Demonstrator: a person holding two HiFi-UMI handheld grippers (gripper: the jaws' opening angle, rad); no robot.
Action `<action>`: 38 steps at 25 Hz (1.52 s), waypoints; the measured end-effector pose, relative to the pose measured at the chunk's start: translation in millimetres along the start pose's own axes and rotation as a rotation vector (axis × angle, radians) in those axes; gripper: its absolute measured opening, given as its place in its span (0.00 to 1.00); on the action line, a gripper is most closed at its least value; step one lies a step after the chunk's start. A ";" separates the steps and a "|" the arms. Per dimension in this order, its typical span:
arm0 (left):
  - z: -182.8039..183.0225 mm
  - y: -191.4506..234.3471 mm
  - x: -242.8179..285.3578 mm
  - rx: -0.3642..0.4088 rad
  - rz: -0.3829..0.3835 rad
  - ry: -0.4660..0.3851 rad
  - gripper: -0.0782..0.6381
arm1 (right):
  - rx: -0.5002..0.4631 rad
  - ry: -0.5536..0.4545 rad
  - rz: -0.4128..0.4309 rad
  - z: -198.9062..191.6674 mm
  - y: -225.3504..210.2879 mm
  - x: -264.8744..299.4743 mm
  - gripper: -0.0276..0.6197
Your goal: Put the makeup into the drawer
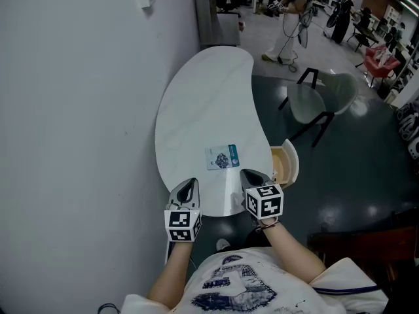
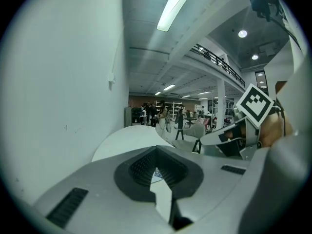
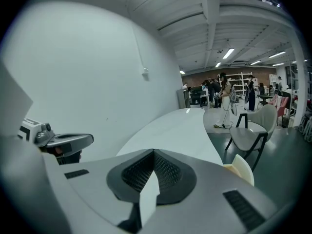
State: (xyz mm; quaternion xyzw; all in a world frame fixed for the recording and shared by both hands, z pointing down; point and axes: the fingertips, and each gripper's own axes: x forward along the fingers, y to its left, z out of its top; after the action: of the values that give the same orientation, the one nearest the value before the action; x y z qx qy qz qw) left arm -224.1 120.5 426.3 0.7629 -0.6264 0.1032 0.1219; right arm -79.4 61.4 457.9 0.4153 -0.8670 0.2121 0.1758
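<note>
The left gripper [image 2: 157, 152] has its fingers [image 2: 139, 168] closed together with nothing between them. The right gripper [image 3: 153, 155] is the same, its fingers [image 3: 168, 172] pressed tip to tip and empty. In the head view the 2 grippers sit side by side at the lower centre of the frame, the left gripper [image 1: 186, 190] just over the near rim of the counter [image 1: 203, 103] and the right gripper [image 1: 252, 178] beside it, both pointing toward the top of the frame. Each shows at the edge of the other's gripper view.

Just above them in the frame, between the 2 sets of tips, the makeup [image 1: 222, 157] lies flat on the white kidney-shaped counter as a small blue and teal packet, touching neither gripper. To its right, at the counter's right edge, the drawer [image 1: 285, 164] stands pulled out, its pale wooden inside showing behind a curved white front. Whether anything lies inside cannot be told.

A grey wall [image 1: 72, 110] fills the left of the frame. A pale chair [image 1: 321, 100] stands on the dark floor at the upper right, and people stand far off at the top.
</note>
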 end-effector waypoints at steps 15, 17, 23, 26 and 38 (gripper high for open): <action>20.1 4.9 -13.7 0.010 0.023 -0.043 0.16 | -0.041 -0.062 0.023 26.9 12.2 -16.7 0.07; 20.6 4.9 -15.1 0.011 0.023 -0.045 0.16 | -0.039 -0.064 0.024 26.1 13.4 -17.5 0.07; 19.8 -0.3 -19.4 0.026 0.022 -0.046 0.16 | -0.036 -0.069 0.022 24.1 13.6 -22.8 0.07; 17.1 -4.4 -19.9 0.039 0.018 -0.036 0.16 | -0.033 -0.069 0.023 21.5 13.9 -25.1 0.07; 14.3 -11.7 -24.9 0.012 0.001 -0.051 0.16 | -0.033 -0.057 0.019 13.3 13.9 -32.0 0.07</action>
State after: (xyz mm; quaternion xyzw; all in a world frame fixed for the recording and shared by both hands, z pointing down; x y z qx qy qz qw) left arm -217.4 141.3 404.3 0.7657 -0.6292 0.0874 0.1010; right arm -73.1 83.1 428.1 0.4100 -0.8789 0.1874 0.1556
